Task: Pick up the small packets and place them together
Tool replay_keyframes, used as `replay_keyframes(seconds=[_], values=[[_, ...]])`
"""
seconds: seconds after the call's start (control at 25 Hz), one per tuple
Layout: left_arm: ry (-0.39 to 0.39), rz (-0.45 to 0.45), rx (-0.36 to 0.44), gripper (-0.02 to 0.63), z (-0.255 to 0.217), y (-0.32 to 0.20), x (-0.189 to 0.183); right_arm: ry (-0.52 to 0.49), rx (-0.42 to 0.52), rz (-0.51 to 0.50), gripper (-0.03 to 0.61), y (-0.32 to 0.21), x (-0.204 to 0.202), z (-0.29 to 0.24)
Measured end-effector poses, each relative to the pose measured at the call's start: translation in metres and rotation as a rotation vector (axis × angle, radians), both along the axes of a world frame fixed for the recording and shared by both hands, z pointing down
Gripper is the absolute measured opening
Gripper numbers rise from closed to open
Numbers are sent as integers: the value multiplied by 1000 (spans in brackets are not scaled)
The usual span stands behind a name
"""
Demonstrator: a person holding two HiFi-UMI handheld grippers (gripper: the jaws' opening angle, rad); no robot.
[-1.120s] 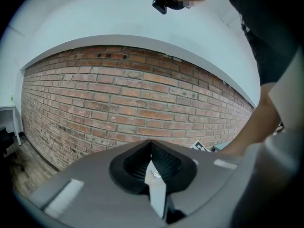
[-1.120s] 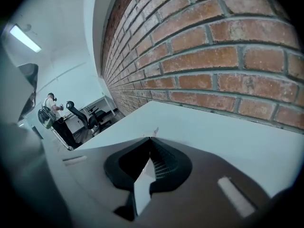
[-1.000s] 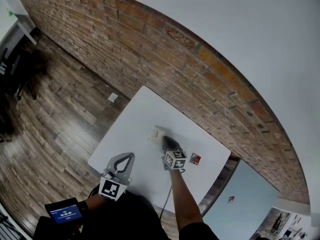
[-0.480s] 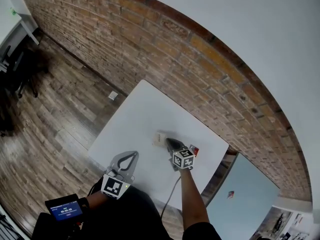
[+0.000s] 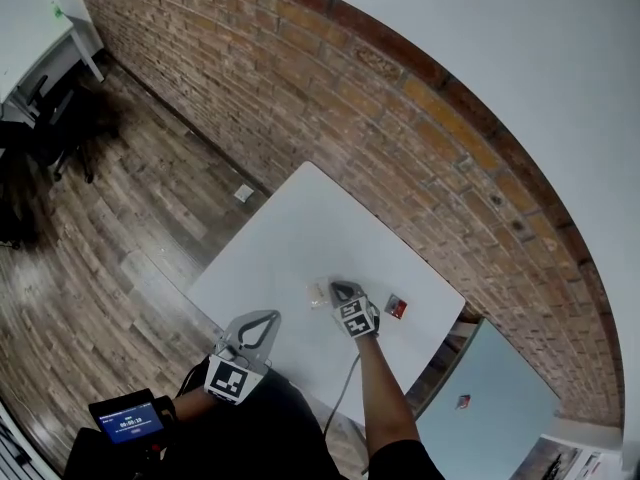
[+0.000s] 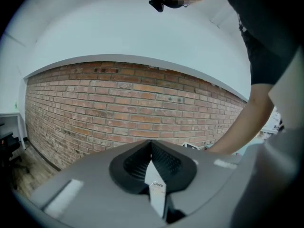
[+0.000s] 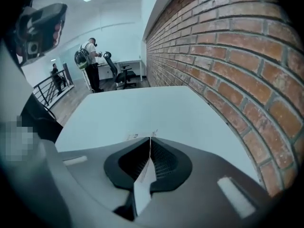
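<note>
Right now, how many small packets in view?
4. Pale packet beside right claw; red packet on its other side; left-held packet in left claw; right-held packet in right claw. Others may be hidden.

Nothing could be read: the blue screen [image 5: 128, 426] on the black wrist device showed only blurred digits, and the small white packet [image 6: 156, 188] bore a smudged dark mark.

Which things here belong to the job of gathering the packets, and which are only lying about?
Job: loose packets on table; printed packet in left hand-held gripper; plain packet in right hand-held gripper; red square, maybe a packet.
Lying about: chairs; floor plate.
</note>
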State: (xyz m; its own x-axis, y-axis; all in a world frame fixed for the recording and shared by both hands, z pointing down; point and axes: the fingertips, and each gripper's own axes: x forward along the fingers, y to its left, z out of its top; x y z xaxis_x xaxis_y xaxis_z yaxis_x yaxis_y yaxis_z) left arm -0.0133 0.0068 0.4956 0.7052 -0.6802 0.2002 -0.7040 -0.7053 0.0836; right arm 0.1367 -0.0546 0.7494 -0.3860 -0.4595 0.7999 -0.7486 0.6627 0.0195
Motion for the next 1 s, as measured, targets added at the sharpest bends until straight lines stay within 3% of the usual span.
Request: replay_keyframes(seconds=[0.04, 0.16, 0.36, 0.56, 0.88, 1.0], values=[[-1, -8, -2, 0, 0, 0, -3, 20, 12, 2, 14, -5, -1, 2], [4, -33, -1, 0, 0, -2, -10, 30, 47, 37, 115, -19, 0, 1], [5, -36, -9, 0, 0, -8, -14, -36, 75, 242, 127, -11, 8, -20], [11, -12, -16, 0, 3, -13, -4, -50, 9, 394, 178, 19, 2, 0], [-1, 7, -37, 0, 11, -22, -1, 6, -72, 424, 202, 18, -20, 30], [0, 2, -46, 0, 13, -23, -3, 40, -131, 368, 209, 22, -23, 47]])
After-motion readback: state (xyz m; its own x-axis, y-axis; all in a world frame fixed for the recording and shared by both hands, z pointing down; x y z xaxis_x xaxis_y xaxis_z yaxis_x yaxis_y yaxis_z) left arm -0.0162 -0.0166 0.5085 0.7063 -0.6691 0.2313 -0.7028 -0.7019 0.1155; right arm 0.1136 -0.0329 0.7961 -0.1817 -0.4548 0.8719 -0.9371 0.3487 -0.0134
